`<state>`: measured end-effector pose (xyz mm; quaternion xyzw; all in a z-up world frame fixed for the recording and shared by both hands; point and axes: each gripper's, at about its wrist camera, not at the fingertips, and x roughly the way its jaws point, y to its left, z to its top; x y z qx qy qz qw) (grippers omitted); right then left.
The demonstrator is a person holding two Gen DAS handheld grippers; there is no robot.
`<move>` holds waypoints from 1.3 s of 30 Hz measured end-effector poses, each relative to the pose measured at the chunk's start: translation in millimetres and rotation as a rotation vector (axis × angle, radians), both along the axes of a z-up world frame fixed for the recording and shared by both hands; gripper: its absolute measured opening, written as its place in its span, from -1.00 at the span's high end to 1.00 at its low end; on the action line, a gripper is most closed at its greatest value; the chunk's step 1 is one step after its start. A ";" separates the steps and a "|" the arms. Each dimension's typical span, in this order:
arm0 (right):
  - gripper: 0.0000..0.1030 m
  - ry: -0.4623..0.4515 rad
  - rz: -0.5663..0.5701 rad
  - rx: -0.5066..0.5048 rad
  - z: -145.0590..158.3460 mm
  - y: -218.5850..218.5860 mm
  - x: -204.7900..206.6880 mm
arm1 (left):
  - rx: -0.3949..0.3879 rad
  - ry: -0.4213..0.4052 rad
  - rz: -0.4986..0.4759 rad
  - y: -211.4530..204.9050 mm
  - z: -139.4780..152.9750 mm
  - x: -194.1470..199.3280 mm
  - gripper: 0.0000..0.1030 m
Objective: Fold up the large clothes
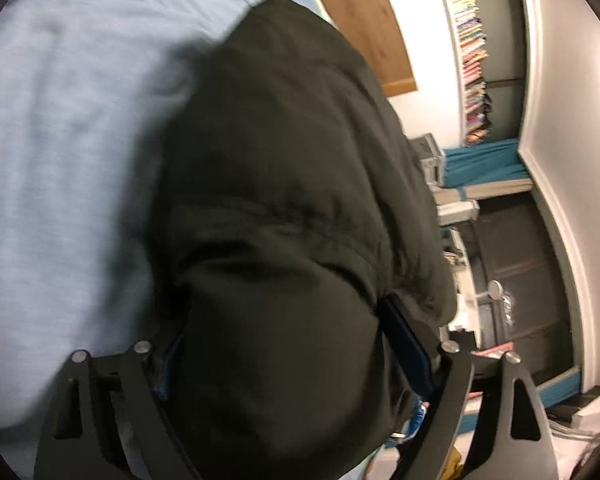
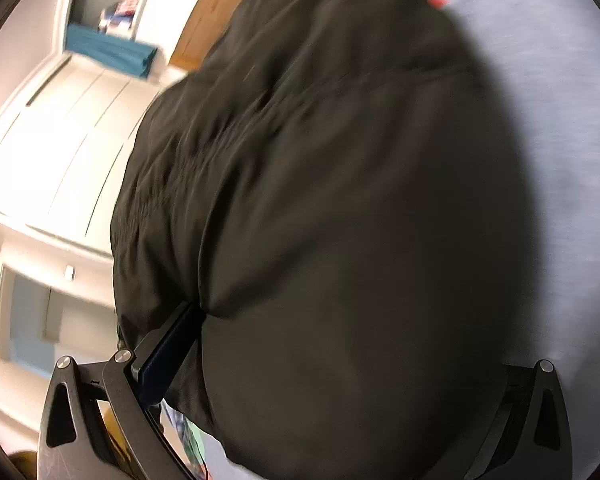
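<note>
Currently we've got both grippers, left gripper (image 1: 296,364) and right gripper (image 2: 340,364), clamped on the dark jacket (image 1: 284,184), bunched, lifted above the blue-grey bedsheet (image 1: 60,160). Risk: thick slippery fabric slides out mid-fold, bookshelf (image 1: 474,52) side.

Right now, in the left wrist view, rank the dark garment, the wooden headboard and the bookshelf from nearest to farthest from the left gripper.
1. Dark garment, bunched between the left gripper's fingers.
2. Wooden headboard, beyond the garment, upper middle.
3. Bookshelf, against the far wall, upper right.
</note>
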<state>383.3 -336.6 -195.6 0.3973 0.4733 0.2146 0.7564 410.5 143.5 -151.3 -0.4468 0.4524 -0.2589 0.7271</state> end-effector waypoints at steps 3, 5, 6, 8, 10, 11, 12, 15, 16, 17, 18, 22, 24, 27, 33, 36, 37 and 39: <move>-0.99 -0.009 0.035 -0.005 -0.6 13.1 10.7 | 0.003 -0.013 -0.028 -17.7 -1.1 9.2 -0.91; -0.99 -0.010 0.036 -0.007 -4.1 16.5 15.8 | 0.056 0.005 -0.052 -33.7 -5.2 16.1 -0.98; -0.99 -0.007 0.031 -0.005 -6.0 17.3 16.5 | 0.085 0.011 -0.060 -40.9 -7.1 19.3 -0.99; -0.99 -0.003 0.019 -0.003 -8.7 18.6 17.2 | 0.148 0.020 -0.062 -53.4 -8.8 25.0 -0.99; -0.99 -0.005 0.004 -0.025 -8.3 23.3 18.2 | 0.189 0.010 -0.043 -62.0 -5.4 27.5 -0.97; -0.99 -0.004 0.003 -0.038 -6.9 26.1 19.2 | 0.211 -0.003 -0.044 -67.9 -1.8 27.7 -0.90; -0.98 -0.002 0.001 -0.047 -4.9 29.8 19.0 | 0.236 -0.023 -0.058 -75.2 3.8 27.8 -0.79; -0.01 -0.055 -0.008 -0.032 15.3 39.9 19.2 | 0.254 -0.071 -0.087 -89.9 24.8 29.4 0.02; 0.12 -0.082 -0.007 -0.040 26.3 43.4 19.9 | 0.264 -0.095 -0.100 -96.1 35.2 31.2 0.20; 0.29 -0.102 -0.003 -0.053 34.9 47.0 21.2 | 0.275 -0.122 -0.114 -102.9 46.9 33.4 0.33; 0.38 -0.136 0.008 -0.075 49.0 53.0 23.6 | 0.286 -0.148 -0.126 -108.2 57.4 35.1 0.38; 0.49 -0.258 0.023 -0.145 103.5 71.7 27.0 | 0.293 -0.268 -0.160 -126.3 113.1 36.3 0.49; 0.52 -0.334 0.023 -0.157 136.7 80.8 23.2 | 0.271 -0.310 -0.155 -125.5 137.9 30.0 0.50; 0.53 -0.439 0.028 -0.137 180.3 89.6 8.8 | 0.227 -0.377 -0.138 -120.8 176.2 8.7 0.50; 0.53 -0.564 0.042 -0.109 224.3 99.4 -40.7 | 0.197 -0.467 -0.150 -114.9 211.3 -43.5 0.50; 0.52 -0.525 0.046 -0.106 203.5 101.6 -65.0 | 0.207 -0.410 -0.165 -103.7 186.5 -66.1 0.50; 0.52 -0.486 0.040 -0.110 187.7 99.9 -74.7 | 0.220 -0.369 -0.166 -102.3 171.5 -69.6 0.50; 0.50 -0.391 0.029 -0.134 153.5 89.9 -94.2 | 0.250 -0.283 -0.175 -95.7 136.2 -82.2 0.50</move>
